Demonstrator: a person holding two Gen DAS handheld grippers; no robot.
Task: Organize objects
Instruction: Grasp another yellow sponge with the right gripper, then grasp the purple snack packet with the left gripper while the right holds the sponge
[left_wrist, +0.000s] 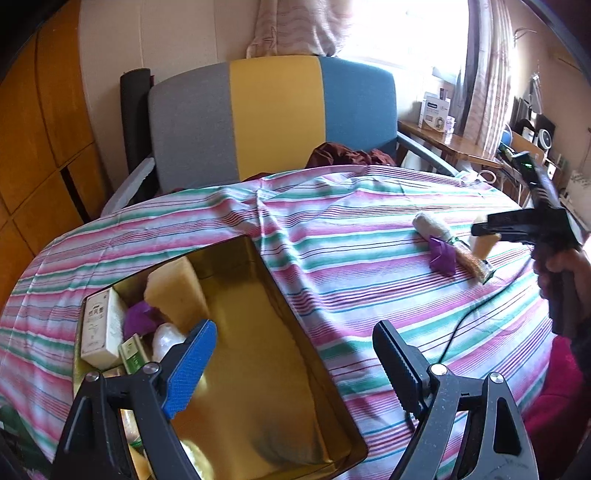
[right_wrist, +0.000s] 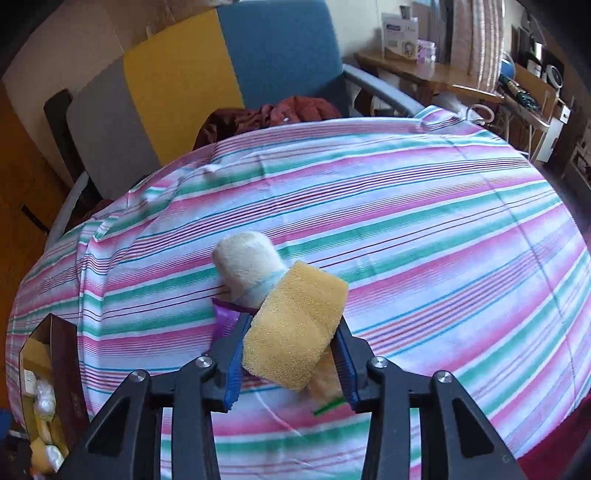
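Note:
A gold tin box (left_wrist: 258, 387) stands open on the striped cloth at the lower left. It holds a white carton (left_wrist: 99, 328), a yellow sponge block (left_wrist: 177, 291), a purple piece (left_wrist: 138, 317) and a green packet (left_wrist: 133, 354). My left gripper (left_wrist: 293, 328) hangs open over the box with nothing between its fingers. My right gripper (right_wrist: 291, 321) is shut on a yellow sponge (right_wrist: 295, 332), lifted a little off the cloth. Under and behind the sponge lie a cream plush roll (right_wrist: 247, 266) and a purple wrapper (right_wrist: 223, 321). The left wrist view shows the right gripper (left_wrist: 480, 230) at the far right.
The table wears a pink, green and white striped cloth (right_wrist: 406, 221). A grey, yellow and blue chair (left_wrist: 273, 118) with a dark red garment (left_wrist: 343, 153) stands behind it. A black cable (left_wrist: 465, 325) crosses the cloth at the right. A wooden desk (left_wrist: 443, 142) stands at the back right.

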